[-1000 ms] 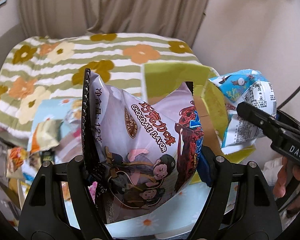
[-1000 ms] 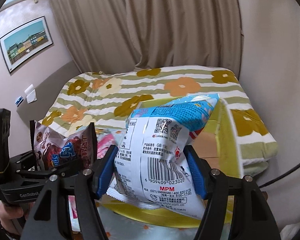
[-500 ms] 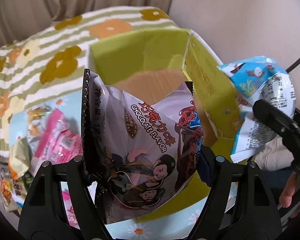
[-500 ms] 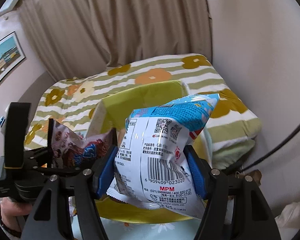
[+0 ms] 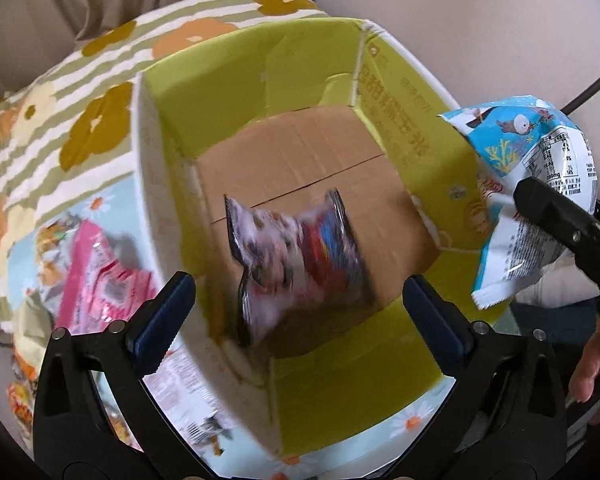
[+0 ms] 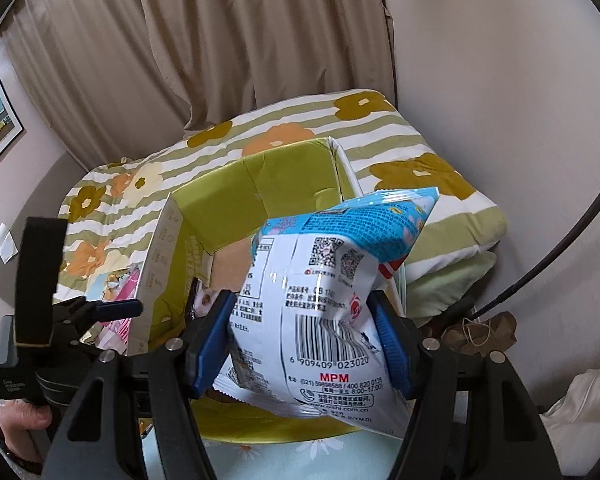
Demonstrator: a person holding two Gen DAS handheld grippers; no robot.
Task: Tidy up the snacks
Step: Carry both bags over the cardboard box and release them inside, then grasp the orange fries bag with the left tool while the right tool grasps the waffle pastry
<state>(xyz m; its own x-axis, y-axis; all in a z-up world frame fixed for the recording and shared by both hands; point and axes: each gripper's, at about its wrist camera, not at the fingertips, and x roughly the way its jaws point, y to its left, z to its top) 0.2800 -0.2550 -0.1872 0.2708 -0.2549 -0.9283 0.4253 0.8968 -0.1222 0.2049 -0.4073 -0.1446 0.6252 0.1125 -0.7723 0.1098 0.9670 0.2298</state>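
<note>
An open cardboard box (image 5: 236,92) with lime-green inner walls stands on the bed. Directly over it my left gripper (image 5: 298,284) has its jaws opening wide. The chocolate-flavour snack bag (image 5: 296,256) is blurred between the pads, touching neither, low inside the box above its brown floor. My right gripper (image 6: 302,304) is shut on a blue-and-white snack bag (image 6: 324,280) and holds it above the box's near right edge. That bag (image 5: 532,148) also shows at the right of the left wrist view. A corner of the chocolate bag (image 6: 202,300) peeks out of the box (image 6: 260,176) in the right wrist view.
Several loose snack packets, one of them pink (image 5: 96,276), lie left of the box on a daisy-print sheet. A striped floral blanket (image 5: 60,92) covers the bed behind. Curtains (image 6: 220,40) and walls close in at the back and right. A black cable (image 6: 560,248) arcs down the right side.
The left gripper moved over the box and tipped downward, then its jaws spread and the chocolate bag dropped out of them. The right gripper drifted toward the box with its bag still clamped.
</note>
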